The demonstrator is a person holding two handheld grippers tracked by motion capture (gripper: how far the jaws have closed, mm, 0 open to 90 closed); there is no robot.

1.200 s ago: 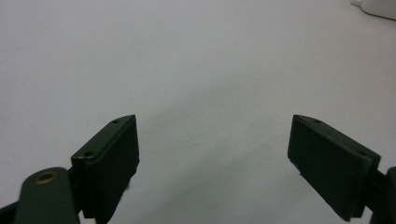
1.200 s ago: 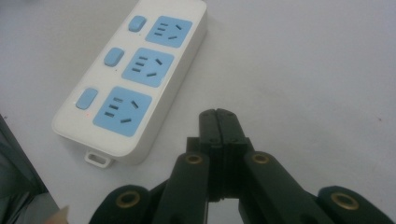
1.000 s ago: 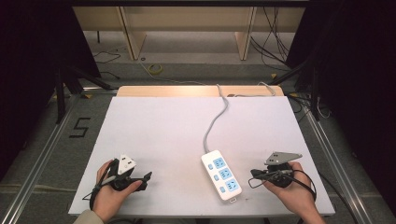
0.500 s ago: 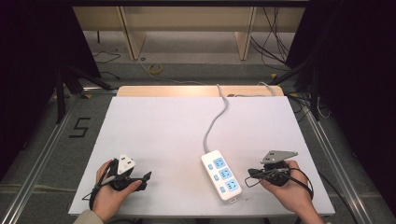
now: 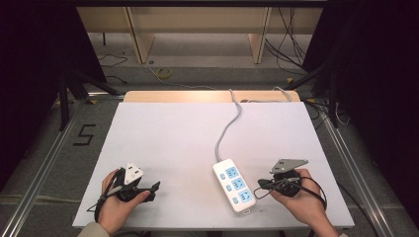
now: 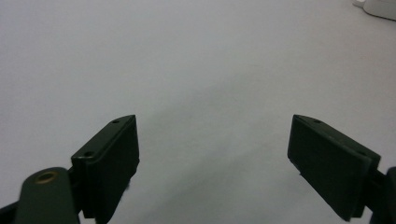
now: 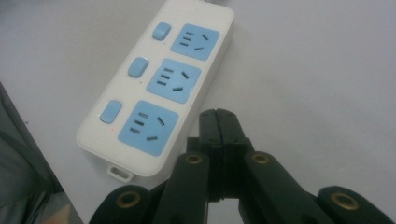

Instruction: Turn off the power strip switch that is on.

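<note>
The right tongs (image 7: 217, 122) are pressed together, aimed beside the white plastic power strip with blue sockets (image 7: 159, 88), probably to push its switch; the left tongs (image 6: 212, 163) wait spread apart over the white desk (image 5: 173, 138).

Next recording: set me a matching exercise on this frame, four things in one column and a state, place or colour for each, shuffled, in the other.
Things:
1. left hand-held gripper
2. right hand-held gripper
3. power strip
4. switches on the strip

States:
A. light blue, in a row beside the sockets
B. jaws closed together, tips beside the strip's near end
C. jaws wide apart over bare white table
D. white, lying flat with its grey cord running to the far edge

Pairs: 1-C, 2-B, 3-D, 4-A
</note>
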